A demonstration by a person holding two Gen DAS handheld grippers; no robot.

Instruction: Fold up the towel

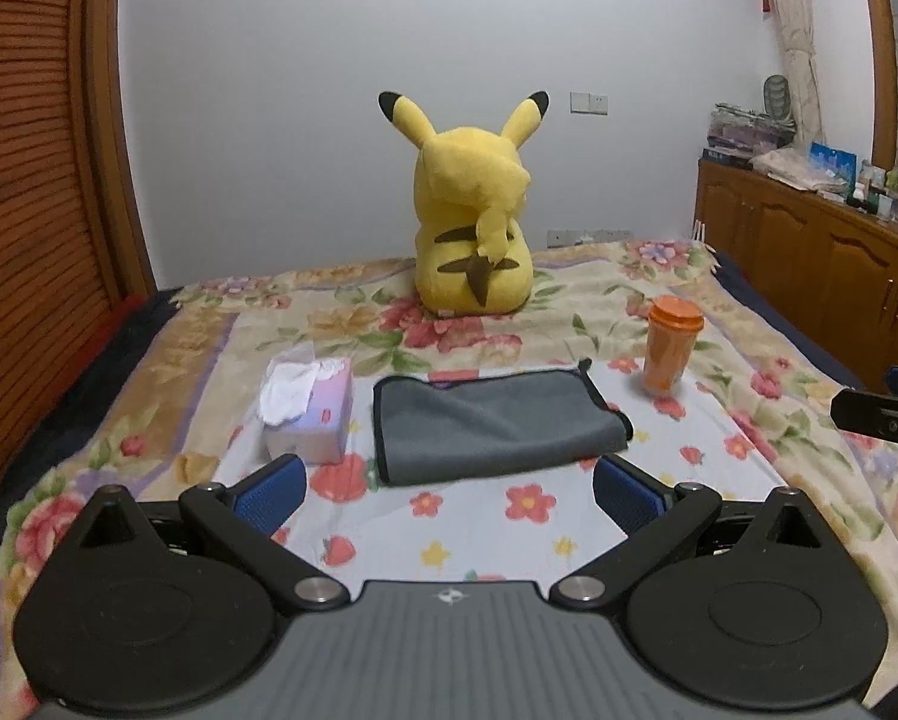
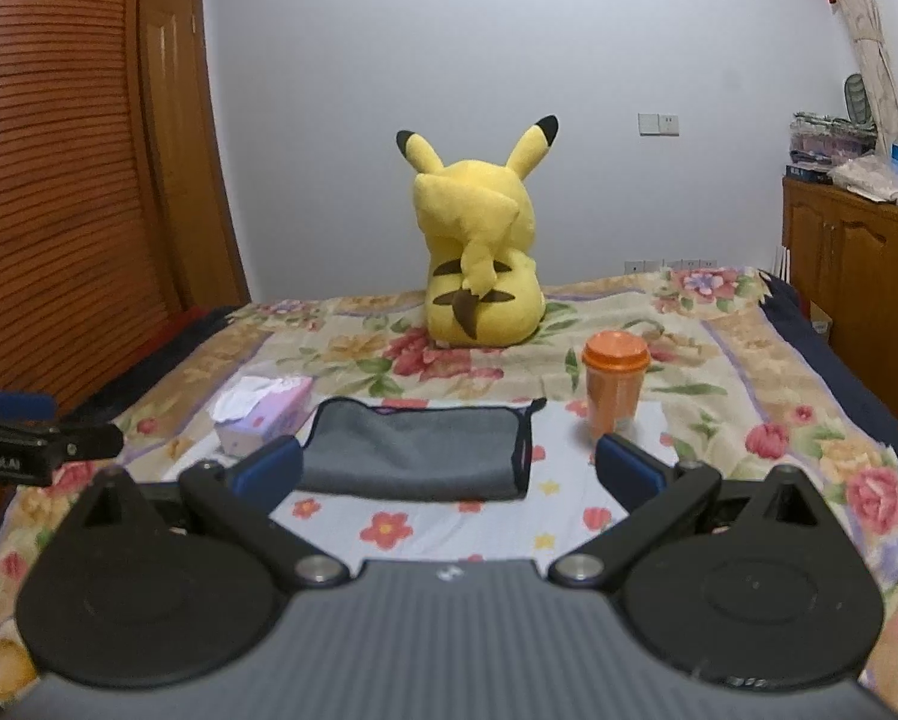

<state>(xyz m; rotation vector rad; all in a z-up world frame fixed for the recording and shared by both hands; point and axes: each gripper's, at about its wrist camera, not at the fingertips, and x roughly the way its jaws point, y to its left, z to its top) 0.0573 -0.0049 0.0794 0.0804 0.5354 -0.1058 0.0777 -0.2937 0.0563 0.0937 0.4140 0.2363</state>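
Observation:
A grey towel [image 1: 490, 420] with a dark hem lies folded flat on the flowered bedspread, in the middle of both views; it also shows in the right wrist view [image 2: 419, 450]. My left gripper [image 1: 449, 489] is open and empty, just in front of the towel's near edge. My right gripper [image 2: 449, 465] is open and empty, with its left finger at the towel's near left corner. Neither gripper touches the towel as far as I can see. The right gripper's tip shows at the right edge of the left wrist view [image 1: 880, 414].
A tissue box [image 1: 311, 414] stands left of the towel. An orange lidded cup [image 1: 670, 348] stands to its right. A yellow Pikachu plush [image 1: 472, 216] sits behind. A wooden cabinet [image 1: 808, 252] stands at the right, a slatted wooden door [image 1: 23, 180] at the left.

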